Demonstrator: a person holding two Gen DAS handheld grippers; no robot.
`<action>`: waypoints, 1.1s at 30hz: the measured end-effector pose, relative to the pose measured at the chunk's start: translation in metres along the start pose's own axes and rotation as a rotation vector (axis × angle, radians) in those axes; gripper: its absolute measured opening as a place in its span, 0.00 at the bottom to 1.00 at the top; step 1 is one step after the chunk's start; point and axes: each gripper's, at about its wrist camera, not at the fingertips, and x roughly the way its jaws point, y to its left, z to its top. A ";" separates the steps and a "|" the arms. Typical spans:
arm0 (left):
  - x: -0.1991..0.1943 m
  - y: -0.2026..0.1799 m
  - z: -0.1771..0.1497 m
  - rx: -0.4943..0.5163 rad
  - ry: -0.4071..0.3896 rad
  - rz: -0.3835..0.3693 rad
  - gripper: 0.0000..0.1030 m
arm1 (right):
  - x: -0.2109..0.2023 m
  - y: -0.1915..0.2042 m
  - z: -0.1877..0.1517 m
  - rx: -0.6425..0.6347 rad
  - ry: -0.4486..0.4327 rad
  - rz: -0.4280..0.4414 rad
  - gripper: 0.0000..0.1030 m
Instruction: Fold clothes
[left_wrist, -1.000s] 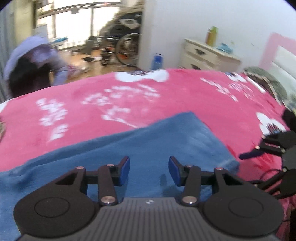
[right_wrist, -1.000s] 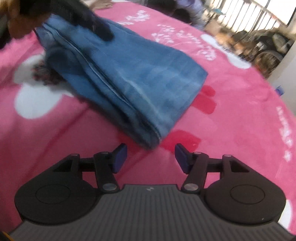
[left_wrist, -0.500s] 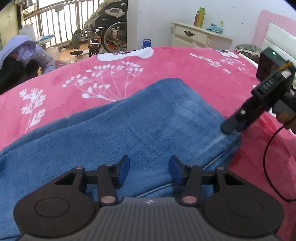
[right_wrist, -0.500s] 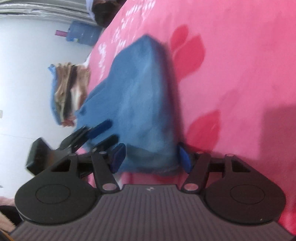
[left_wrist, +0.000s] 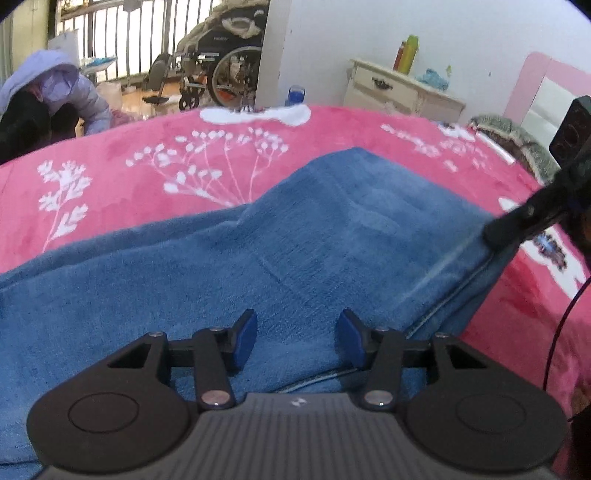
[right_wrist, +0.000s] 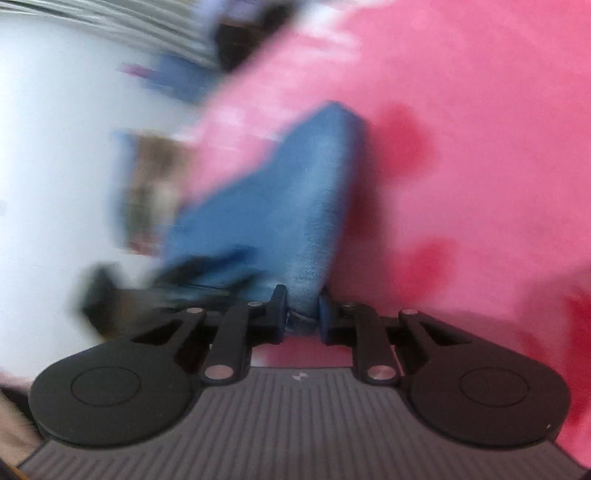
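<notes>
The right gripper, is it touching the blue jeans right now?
Touching. In the right wrist view, the right gripper has its jaws closed on an edge of the blue jeans, with denim pinched between both pads.

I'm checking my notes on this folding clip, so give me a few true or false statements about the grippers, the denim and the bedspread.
1. The right gripper is clamped on an edge of the folded blue denim garment. True.
2. The left gripper grips the denim. False: its fingers stand open above the cloth.
3. The garment lies on a pink floral plush blanket. True.
4. A bicycle stands behind the bed. False: it is a wheelchair.
5. The cream dresser top is bare. False: bottles stand on it.
</notes>
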 end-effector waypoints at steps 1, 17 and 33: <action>0.002 -0.004 -0.002 0.031 0.000 0.010 0.49 | 0.000 0.000 0.000 -0.008 -0.003 -0.026 0.18; 0.001 -0.010 -0.006 0.081 -0.008 0.035 0.49 | 0.043 0.133 0.002 -0.902 -0.251 -0.275 0.24; 0.000 -0.004 -0.007 0.086 -0.014 0.000 0.50 | 0.009 0.087 0.039 -0.814 -0.330 -0.326 0.07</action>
